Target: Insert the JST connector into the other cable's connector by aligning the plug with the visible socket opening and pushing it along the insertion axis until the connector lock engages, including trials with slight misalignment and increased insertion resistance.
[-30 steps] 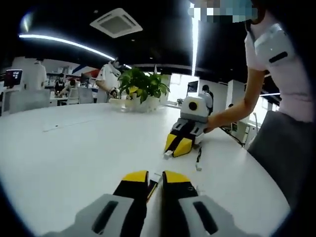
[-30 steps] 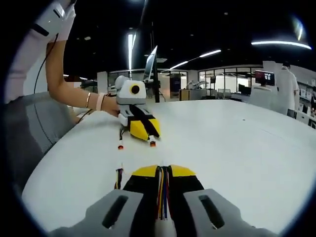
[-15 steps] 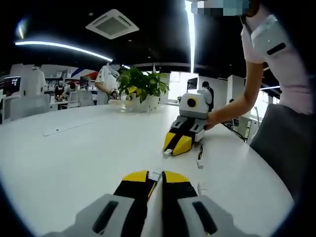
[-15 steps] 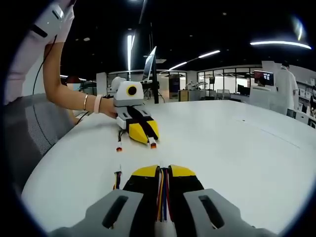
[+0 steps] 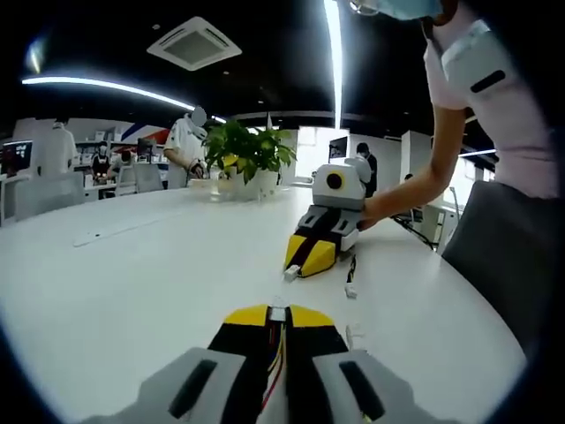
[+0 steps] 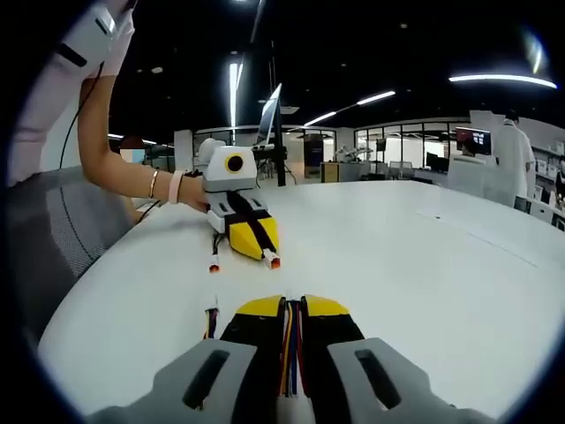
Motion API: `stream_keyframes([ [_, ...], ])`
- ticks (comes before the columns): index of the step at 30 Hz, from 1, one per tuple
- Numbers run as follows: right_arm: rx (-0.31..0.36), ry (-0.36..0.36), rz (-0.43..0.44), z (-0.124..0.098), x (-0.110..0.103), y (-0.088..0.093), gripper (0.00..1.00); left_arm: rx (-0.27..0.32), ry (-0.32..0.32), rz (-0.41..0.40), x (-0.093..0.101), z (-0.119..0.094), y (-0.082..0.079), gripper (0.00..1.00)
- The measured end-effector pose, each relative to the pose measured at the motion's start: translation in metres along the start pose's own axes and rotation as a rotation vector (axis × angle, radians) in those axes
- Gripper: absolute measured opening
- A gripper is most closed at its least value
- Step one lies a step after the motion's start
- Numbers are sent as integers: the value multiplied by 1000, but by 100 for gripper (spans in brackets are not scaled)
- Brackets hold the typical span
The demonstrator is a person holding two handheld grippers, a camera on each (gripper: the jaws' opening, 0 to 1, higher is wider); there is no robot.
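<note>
Coloured wires [image 6: 290, 349] lie pinched between the right gripper's [image 6: 292, 308] jaws.

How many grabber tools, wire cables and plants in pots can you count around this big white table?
Grabber tools: 2, the left gripper and the right gripper
Wire cables: 2, the left cable and the right cable, each pinched between its gripper's fingers
Plants in pots: 1, the potted plant
Total: 5
</note>
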State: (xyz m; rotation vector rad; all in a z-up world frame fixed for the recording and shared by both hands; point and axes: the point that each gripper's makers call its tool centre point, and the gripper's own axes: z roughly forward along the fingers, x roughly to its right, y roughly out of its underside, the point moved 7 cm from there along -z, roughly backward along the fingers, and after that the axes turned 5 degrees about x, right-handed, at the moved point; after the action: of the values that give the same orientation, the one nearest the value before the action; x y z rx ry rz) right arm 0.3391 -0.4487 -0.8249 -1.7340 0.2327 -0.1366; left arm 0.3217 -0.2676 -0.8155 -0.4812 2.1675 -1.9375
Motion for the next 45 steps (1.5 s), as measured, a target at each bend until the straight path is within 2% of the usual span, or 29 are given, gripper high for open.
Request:
stream_keyframes([
  [7,47,-32,30,-2,0,-5,4,4,50,-7,6,-1,-1,0],
  [12,69,-88,38,1,0,-6,4,24,65,-19,7,-2,-3,0],
  [17,72,-127,32,9,-3,-8,4,50,72,-34,7,-4,-6,0],
  [22,65,-163,26,17,-7,-8,4,32,68,-23,7,-2,-4,0],
  [29,69,-196,20,24,-7,-8,4,86,69,-51,4,-5,-8,0],
  [35,73,-215,18,30,-6,-10,4,60,79,-43,5,-3,-5,0],
  [39,62,-225,13,32,-5,-9,4,80,73,-54,3,-4,-7,0],
  [45,56,-239,11,33,-7,-9,4,77,75,-52,1,-5,-4,0],
])
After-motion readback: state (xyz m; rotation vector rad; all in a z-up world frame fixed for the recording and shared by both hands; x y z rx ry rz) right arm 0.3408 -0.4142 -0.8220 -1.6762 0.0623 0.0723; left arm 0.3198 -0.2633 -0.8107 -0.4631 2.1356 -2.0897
